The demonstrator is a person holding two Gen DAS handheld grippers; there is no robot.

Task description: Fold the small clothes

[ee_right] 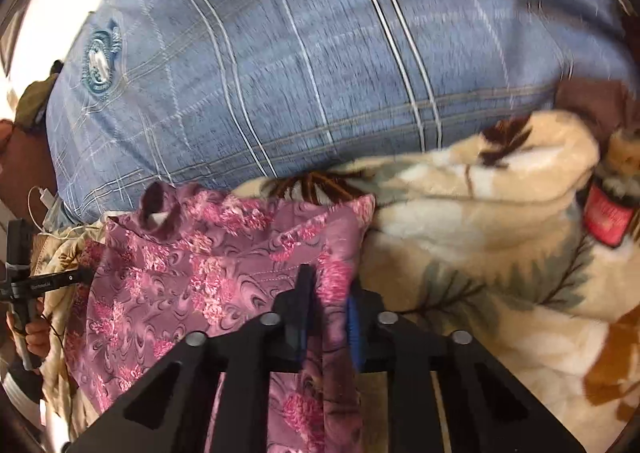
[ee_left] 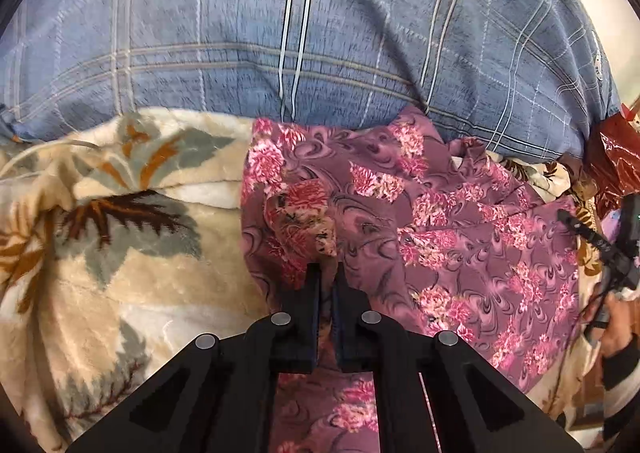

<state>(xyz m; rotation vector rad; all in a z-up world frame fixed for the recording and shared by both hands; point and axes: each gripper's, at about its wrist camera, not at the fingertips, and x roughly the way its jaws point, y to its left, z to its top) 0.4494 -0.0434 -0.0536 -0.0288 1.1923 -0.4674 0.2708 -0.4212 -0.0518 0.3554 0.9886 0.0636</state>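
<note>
Fingers of the left gripper [ee_left: 329,273] and right gripper [ee_right: 328,285] are each clamped on an edge of the pink floral garment [ee_left: 460,237], probably to lift it taut for folding. It drapes over the cream blanket [ee_left: 120,253], just below the blue plaid cushion [ee_left: 280,33].

Bright daylight, blown out white at the upper corners. Fisheye bends and darkens the edges. Motion blur smears the blue pillow [ee_right: 320,65]; soft shadows cross it.

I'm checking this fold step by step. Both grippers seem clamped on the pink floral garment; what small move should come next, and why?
Probably carry both held corners up and away toward the blue plaid pillow. The left gripper and right gripper each pinch an edge of the floral garment, which lies rumpled on the cream blanket.
</note>
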